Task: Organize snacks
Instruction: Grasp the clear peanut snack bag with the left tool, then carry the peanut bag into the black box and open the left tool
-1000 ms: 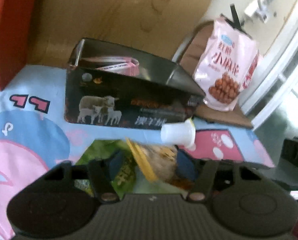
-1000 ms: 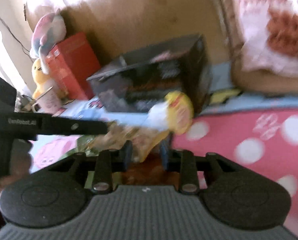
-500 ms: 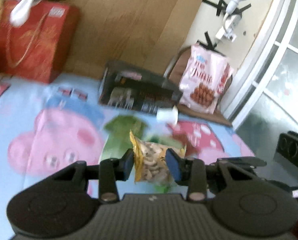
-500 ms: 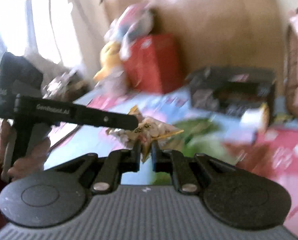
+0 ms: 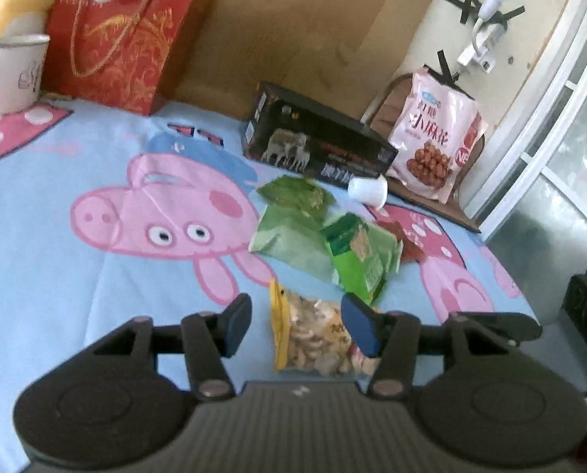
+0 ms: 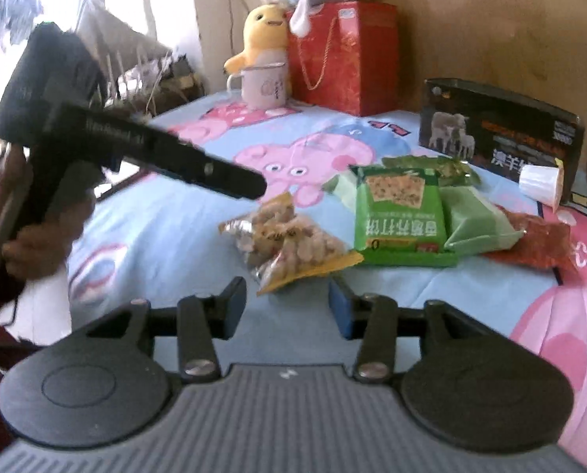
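The yellow snack bag (image 5: pixel 313 335) lies flat on the cartoon blanket (image 5: pixel 96 276), just ahead of both tools, its long side running roughly crosswise in the right view; the left gripper (image 5: pixel 299 325) hangs spread right over it, jaws either side, nearer than the right gripper (image 6: pixel 287 303), also spread, holding nothing; the black box (image 6: pixel 498 126) sits well beyond the green packets (image 6: pixel 400 213).

Surfaces: mostly soft cloth, shiny packaging.
Printed cloth bedsheet (image 5: pixel 96 181), matt; glossy crinkled plastic snack bag (image 5: pixel 313 335); glossy black cardboard box (image 6: pixel 502 134); enamel-looking mug (image 6: pixel 262 86); plush toy (image 6: pixel 262 35).
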The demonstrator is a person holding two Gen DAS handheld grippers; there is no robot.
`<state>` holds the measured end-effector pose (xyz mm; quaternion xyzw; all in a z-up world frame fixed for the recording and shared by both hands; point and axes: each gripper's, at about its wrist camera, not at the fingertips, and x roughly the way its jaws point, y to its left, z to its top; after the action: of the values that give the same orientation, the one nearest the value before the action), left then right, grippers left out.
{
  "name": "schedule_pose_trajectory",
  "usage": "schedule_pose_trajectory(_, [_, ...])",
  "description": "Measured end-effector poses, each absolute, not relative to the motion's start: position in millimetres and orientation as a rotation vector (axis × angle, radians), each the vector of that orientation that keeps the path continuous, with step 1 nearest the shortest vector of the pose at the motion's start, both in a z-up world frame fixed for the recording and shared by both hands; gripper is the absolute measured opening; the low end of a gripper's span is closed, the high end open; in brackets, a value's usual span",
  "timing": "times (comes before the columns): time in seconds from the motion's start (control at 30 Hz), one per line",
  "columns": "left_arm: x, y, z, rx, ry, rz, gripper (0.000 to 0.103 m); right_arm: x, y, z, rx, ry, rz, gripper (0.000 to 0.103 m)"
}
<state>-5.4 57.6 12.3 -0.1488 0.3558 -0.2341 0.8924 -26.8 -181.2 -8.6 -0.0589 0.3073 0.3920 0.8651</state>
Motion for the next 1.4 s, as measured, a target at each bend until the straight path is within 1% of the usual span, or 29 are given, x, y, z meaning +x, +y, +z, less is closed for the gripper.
schedule_pose_trajectory(0.03, [-4.0,53.8,7.5,-0.305,0.760,-0.490,0.048,-27.2,-178.9,-10.1,-0.130,0.629,0.822,0.050])
schedule_pose_trajectory(0.07, [-2.9,49.1,1.8,-0.301,0.782,-0.498,0.048,-30.1,-177.5,-11.3,-0.137,0.619,0.824,0.050])
schedule_pose_trajectory(0.1, [-6.9,46.0,1.1,-0.293,0.761,-0.500,0.047,-30.5,-174.8,-12.2,-0.145,0.610,0.829,0.046])
schedule_pose_trajectory(0.13, [-8.2,41.6,1.4,-0.291,0.769,-0.526,0.045,-30.4,-172.1,-12.9,-0.148,0.599,0.825,0.037])
schedule_pose_trajectory(0.2, [-11.4,37.7,4.3,-0.282,0.763,-0.529,0.045,-28.2,-170.1,-11.5,-0.148,0.592,0.804,0.028])
schedule_pose_trajectory(0.23, [-12.3,37.1,8.3,-0.273,0.754,-0.534,0.045,-25.1,-171.8,-9.3,-0.123,0.594,0.815,0.021])
schedule_pose_trajectory(0.3, [-12.3,40.5,16.8,-0.287,0.733,-0.538,0.045,-20.6,-177.3,-0.8,-0.063,0.580,0.831,0.019])
schedule_pose_trajectory(0.4, [-7.3,44.0,32.9,-0.302,0.694,-0.558,0.045,-15.9,-183.4,13.7,-0.035,0.515,0.826,0.019])
schedule_pose_trajectory(0.57, [21.0,28.3,62.3,-0.232,0.627,-0.564,0.045,12.2,-192.0,31.3,-0.011,0.443,0.777,0.019])
schedule_pose_trajectory(0.67, [50.5,13.4,74.0,-0.197,0.597,-0.567,0.045,37.1,-198.0,34.7,0.001,0.417,0.730,0.019])
schedule_pose_trajectory(0.97, [159.3,-29.0,83.9,-0.203,0.610,-0.575,0.045,126.7,-226.6,42.9,0.054,0.395,0.579,0.019])
schedule_pose_trajectory(1.0, [171.1,-33.5,84.7,-0.205,0.601,-0.565,0.047,135.2,-228.6,42.6,0.057,0.390,0.561,0.019])
schedule_pose_trajectory(1.03, [183.3,-38.2,85.4,-0.208,0.591,-0.546,0.051,145.5,-230.5,42.8,0.062,0.383,0.538,0.020])
schedule_pose_trajectory(1.07, [193.1,-42.9,84.4,-0.208,0.590,-0.527,0.061,158.4,-232.3,41.9,0.064,0.379,0.501,0.021])
schedule_pose_trajectory(1.1, [204.9,-48.1,82.8,-0.210,0.602,-0.500,0.064,164.2,-234.6,41.3,0.058,0.376,0.452,0.021])
schedule_pose_trajectory(1.13, [211.8,-51.1,80.7,-0.215,0.616,-0.483,0.065,170.1,-237.0,41.4,0.056,0.376,0.401,0.023])
schedule_pose_trajectory(1.23, [205.2,-47.2,75.3,-0.251,0.614,-0.511,0.064,163.0,-259.8,41.1,0.130,0.366,0.386,0.023])
schedule_pose_trajectory(1.3, [187.8,-42.4,72.4,-0.232,0.586,-0.513,0.065,146.5,-275.1,38.5,0.137,0.353,0.373,0.025])
schedule_pose_trajectory(1.4, [161.1,-33.0,66.8,-0.239,0.576,-0.527,0.065,123.7,-298.4,28.4,0.181,0.394,0.344,0.026])
